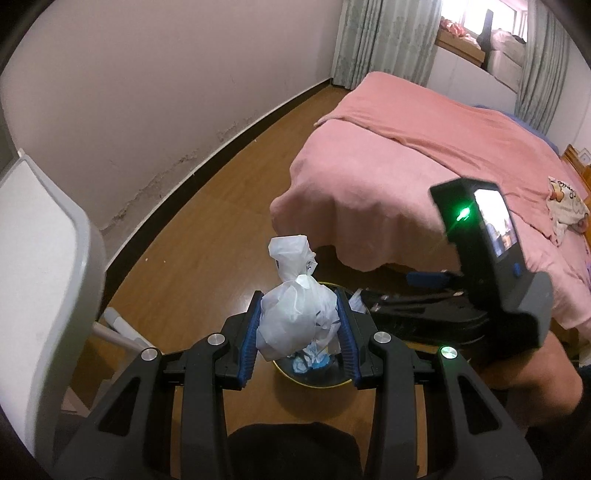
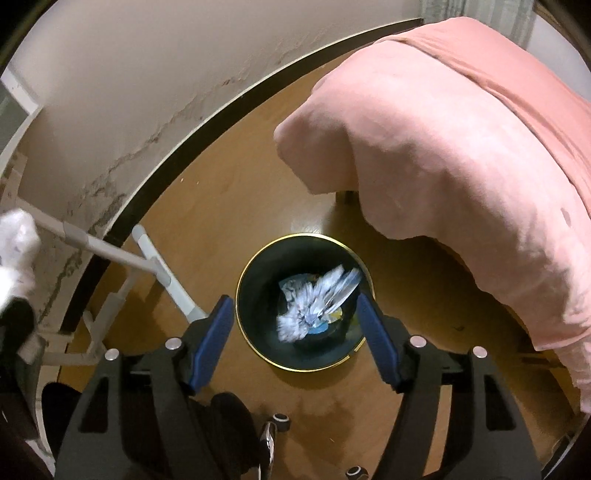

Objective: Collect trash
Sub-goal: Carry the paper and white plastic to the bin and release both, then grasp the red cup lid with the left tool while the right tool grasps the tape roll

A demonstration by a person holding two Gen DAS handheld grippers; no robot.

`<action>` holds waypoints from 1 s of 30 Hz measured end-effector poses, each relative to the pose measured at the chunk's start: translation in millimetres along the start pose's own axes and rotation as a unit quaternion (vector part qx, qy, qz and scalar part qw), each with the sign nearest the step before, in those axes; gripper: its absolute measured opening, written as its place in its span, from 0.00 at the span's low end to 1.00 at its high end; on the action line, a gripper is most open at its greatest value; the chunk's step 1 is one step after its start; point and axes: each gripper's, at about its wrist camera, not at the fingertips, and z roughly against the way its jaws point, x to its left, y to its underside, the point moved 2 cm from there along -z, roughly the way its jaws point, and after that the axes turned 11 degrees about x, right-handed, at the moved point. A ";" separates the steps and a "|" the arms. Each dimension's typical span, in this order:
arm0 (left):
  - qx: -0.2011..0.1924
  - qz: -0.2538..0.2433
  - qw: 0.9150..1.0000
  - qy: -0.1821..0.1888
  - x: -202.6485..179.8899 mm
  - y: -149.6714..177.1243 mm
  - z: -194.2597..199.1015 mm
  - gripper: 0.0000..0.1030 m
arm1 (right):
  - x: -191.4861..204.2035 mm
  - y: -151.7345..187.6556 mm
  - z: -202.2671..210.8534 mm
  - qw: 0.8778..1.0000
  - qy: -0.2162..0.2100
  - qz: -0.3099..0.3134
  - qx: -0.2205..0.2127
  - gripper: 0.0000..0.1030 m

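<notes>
while left hand-held gripper (image 1: pixel 299 325) clamps white bag (image 1: pixel 295 317) above bin (image 2: pixel 304 302), right hand-held gripper (image 2: pixel 295 332) gapes empty.

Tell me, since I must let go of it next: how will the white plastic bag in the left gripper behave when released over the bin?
The white plastic bag looks thin and crumpled, so it is probably light and floppy. Held in the left gripper above the dark bin, it may drop slowly. Its loose top might catch on a finger pad.

A home bedroom: pink-covered bed (image 1: pixel 424 155), curtained window (image 1: pixel 480 22), wood floor (image 1: pixel 207 236), probably laminate.
</notes>
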 end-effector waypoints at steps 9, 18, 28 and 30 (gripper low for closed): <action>0.054 -0.015 0.998 0.042 -21.6 -9.8 -59.1 0.36 | -36.0 -4.9 41.3 0.994 -0.001 -0.088 -0.070 0.68; 0.066 -0.020 0.996 0.051 -38.7 -19.9 -86.2 0.56 | -63.3 -4.9 55.8 0.985 -0.018 -0.138 -0.098 0.68; 0.045 -0.016 0.998 0.032 -30.5 -19.2 -61.1 0.67 | -59.7 -4.7 57.2 0.987 -0.021 -0.126 -0.096 0.68; 0.036 -0.007 0.999 0.030 -24.4 -15.9 -45.8 0.70 | -53.8 -3.9 59.2 0.988 -0.024 -0.115 -0.097 0.68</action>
